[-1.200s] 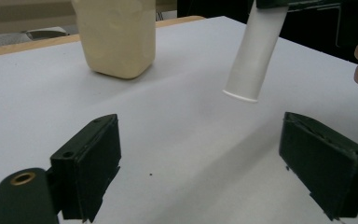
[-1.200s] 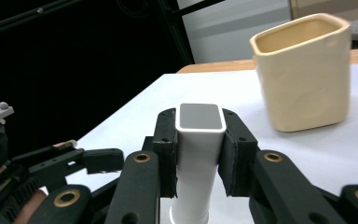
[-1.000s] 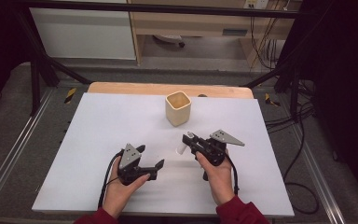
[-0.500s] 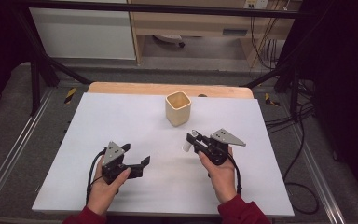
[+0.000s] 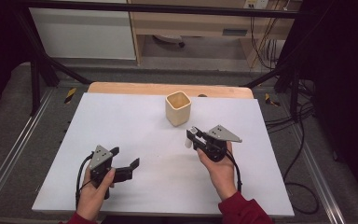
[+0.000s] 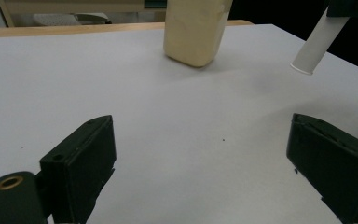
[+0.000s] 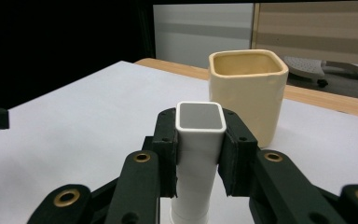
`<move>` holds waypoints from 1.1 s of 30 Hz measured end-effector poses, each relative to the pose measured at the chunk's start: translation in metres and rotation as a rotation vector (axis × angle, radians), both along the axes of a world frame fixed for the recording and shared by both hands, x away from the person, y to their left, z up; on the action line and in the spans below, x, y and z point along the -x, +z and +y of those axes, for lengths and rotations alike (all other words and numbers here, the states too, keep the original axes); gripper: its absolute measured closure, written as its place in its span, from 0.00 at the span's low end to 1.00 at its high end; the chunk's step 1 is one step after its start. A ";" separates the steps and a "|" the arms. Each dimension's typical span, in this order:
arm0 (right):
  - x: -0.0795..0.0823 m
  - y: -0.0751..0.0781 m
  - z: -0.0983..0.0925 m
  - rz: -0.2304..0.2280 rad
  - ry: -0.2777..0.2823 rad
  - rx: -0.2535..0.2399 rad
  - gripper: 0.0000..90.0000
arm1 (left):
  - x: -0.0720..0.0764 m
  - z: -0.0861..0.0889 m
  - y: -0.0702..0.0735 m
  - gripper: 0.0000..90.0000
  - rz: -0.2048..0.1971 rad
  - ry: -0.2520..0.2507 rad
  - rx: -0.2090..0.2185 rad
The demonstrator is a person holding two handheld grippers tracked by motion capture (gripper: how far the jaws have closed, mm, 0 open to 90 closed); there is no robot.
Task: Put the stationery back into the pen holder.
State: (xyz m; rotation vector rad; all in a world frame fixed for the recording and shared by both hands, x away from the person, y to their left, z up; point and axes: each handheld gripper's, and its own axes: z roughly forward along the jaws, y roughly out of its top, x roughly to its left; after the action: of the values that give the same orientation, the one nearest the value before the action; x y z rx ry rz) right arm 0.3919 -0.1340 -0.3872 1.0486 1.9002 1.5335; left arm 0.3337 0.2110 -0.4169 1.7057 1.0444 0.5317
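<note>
The left gripper (image 5: 123, 163) is being drawn leftward and nearer than a second ago, its jaws spread wide and empty over the near-left of the white table (image 5: 121, 116). The right gripper (image 5: 195, 137), hardly shifted, is being kept clamped on a white square tube (image 7: 200, 140), smooth and hollow, held upright at the centre right. Just beyond it, a glossy cream cup (image 5: 178, 108) with rounded square walls is standing open. The carrying step is judged under way; next, the tube would need lifting over the rim and lowering inside.
</note>
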 end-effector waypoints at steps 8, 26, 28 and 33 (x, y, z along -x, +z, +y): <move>-0.021 0.014 -0.005 -0.002 -0.014 0.038 0.79 | -0.002 0.001 -0.002 0.09 0.010 0.015 0.005; -0.073 0.059 0.013 -0.067 -0.054 0.015 0.79 | -0.003 0.002 -0.003 0.09 0.016 0.015 0.008; -0.081 0.063 0.016 -0.067 -0.062 0.005 0.79 | -0.004 0.002 -0.003 0.09 0.015 0.016 0.009; -0.099 0.070 0.025 -0.079 -0.078 0.011 0.79 | -0.005 0.005 -0.003 0.04 0.018 0.035 0.015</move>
State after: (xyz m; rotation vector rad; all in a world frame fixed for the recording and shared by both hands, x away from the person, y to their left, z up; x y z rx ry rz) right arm 0.4908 -0.1088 -0.3168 1.0298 1.7912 1.4968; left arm 0.3382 0.2157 -0.4198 1.6848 1.0904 0.5304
